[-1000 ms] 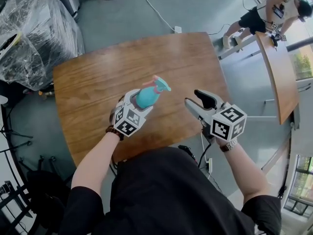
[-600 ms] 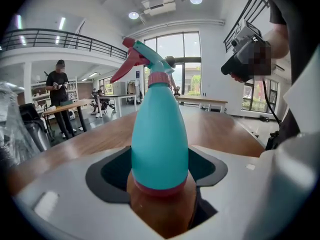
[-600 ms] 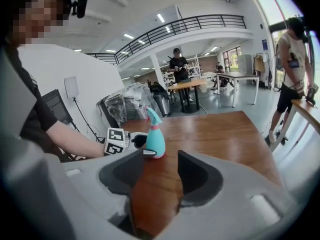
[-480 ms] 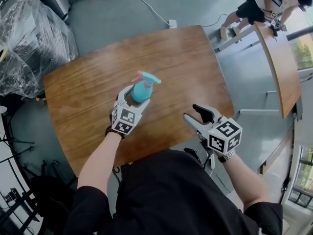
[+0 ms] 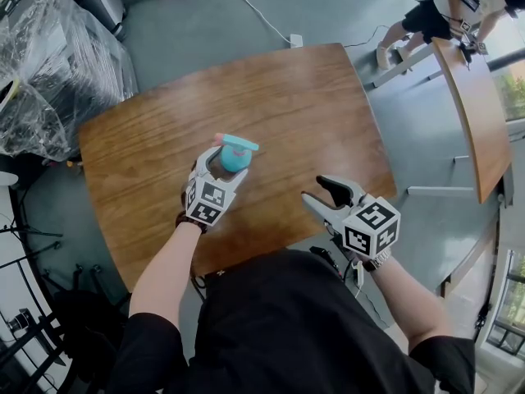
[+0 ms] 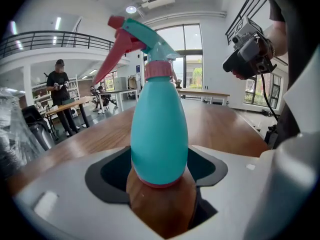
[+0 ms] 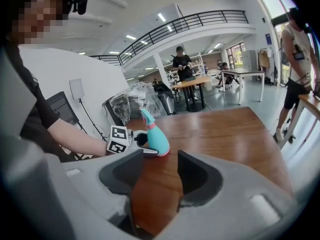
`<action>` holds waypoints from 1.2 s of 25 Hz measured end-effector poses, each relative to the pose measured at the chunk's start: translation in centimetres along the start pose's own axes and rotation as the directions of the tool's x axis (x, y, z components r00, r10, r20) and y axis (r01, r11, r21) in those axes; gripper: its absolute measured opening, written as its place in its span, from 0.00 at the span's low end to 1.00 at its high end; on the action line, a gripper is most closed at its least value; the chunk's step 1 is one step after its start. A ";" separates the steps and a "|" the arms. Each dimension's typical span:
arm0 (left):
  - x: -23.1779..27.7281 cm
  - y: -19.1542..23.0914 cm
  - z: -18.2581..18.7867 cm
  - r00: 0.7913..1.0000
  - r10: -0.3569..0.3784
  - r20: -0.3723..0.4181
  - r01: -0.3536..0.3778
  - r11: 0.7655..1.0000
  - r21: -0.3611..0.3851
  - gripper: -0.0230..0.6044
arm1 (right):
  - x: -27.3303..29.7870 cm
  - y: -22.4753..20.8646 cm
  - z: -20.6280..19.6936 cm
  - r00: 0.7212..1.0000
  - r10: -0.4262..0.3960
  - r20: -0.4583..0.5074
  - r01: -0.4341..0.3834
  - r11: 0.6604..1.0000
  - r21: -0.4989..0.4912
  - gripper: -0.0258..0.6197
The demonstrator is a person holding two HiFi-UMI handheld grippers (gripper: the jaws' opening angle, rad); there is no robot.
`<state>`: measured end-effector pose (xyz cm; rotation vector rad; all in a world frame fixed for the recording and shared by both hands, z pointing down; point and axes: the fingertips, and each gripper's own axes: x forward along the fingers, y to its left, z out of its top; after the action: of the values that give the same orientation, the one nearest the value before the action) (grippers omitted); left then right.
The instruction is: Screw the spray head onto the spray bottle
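Status: spray bottle (image 6: 159, 134) stands upright on the bench (image 5: 303, 113), about mid-bench, left of my centreline. Spray head (image 6: 135, 39) is already on the neck. The pink collar (image 6: 161, 70) looks seated on the shoulder, but I can't tell from here whether it's fully tight.

Left claw (image 5: 220, 169): clenched on the bottle's lower body, with pads on either side of the widest part. The bottle's base rests on the wood.
- My read is that the low grip plus bench contact pins the bottle against rotation, so the other side can torque the collar.
- It also leaves the neck and head clear.

Right claw (image 5: 328, 194): released, jaws wide apart, with only bare bench between them. It hovers near the bench's near edge, well apart from the bottle and aimed roughly at it. It touches nothing.

Judgement: the task is late-stage, either a final snug-up or already done.
- If I tighten, the right claw should close on the collar, not the trigger (image 6: 107, 49). The trigger sticks out sideways and would foul the jaws or lever the head crooked.
- The body is smooth and tapered, so it could spin or ride up in the left pads under torque.
- I'd keep the base pressed to the bench and turn gently.
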<state>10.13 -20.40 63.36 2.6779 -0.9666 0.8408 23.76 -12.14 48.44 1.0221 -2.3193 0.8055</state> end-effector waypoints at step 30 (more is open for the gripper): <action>-15.0 -1.6 5.5 0.990 -0.088 0.108 0.104 0.982 -0.159 0.06 | 6.7 11.7 3.6 0.982 -0.010 0.190 0.029 0.995 -0.096 0.03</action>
<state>4.16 -13.02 50.44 2.6218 -0.8774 0.5848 10.02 -11.47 46.34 1.1190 -2.4766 0.6019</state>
